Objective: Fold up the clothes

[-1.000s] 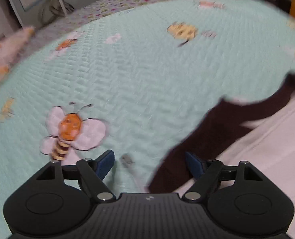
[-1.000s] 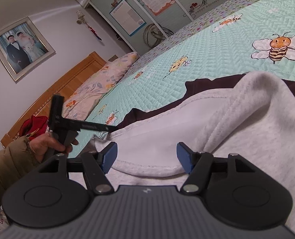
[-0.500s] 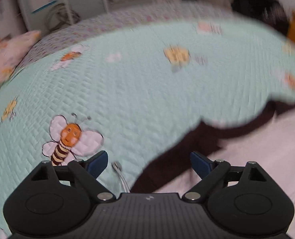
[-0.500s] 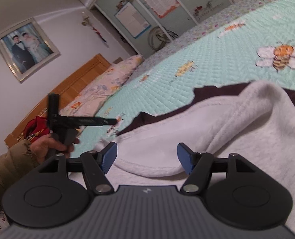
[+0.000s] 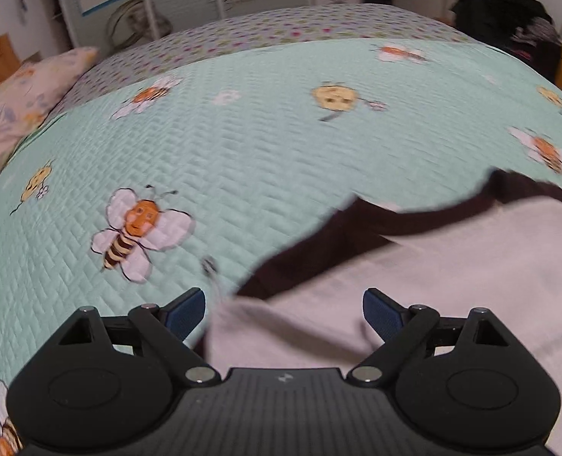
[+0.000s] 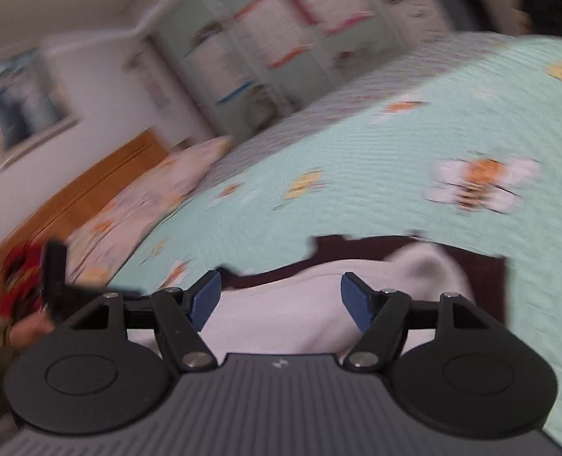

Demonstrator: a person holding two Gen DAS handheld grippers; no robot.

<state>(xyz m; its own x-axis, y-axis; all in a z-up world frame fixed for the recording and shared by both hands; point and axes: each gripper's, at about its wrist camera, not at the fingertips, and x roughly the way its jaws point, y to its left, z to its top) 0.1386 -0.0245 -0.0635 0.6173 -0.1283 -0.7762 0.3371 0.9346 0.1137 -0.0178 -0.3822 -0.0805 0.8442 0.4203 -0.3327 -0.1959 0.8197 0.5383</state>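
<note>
On the mint quilted bee-print bedspread (image 5: 266, 174), the left gripper (image 5: 284, 313) gapes wide over the soft, limp pale-grey fleece garment with dark-brown lining (image 5: 452, 266). The right gripper (image 6: 281, 300) is opening, fleece beyond it unpinched. Best grasped at its hem.

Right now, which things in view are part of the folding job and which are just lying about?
Job:
- grey-and-dark-brown garment, spread on the bed
- left tool, open above its near edge
- right tool, opening, fabric under it, not gripped

Lying about:
- bee-print quilt
- floral pillow
- wooden headboard
- framed picture
</note>
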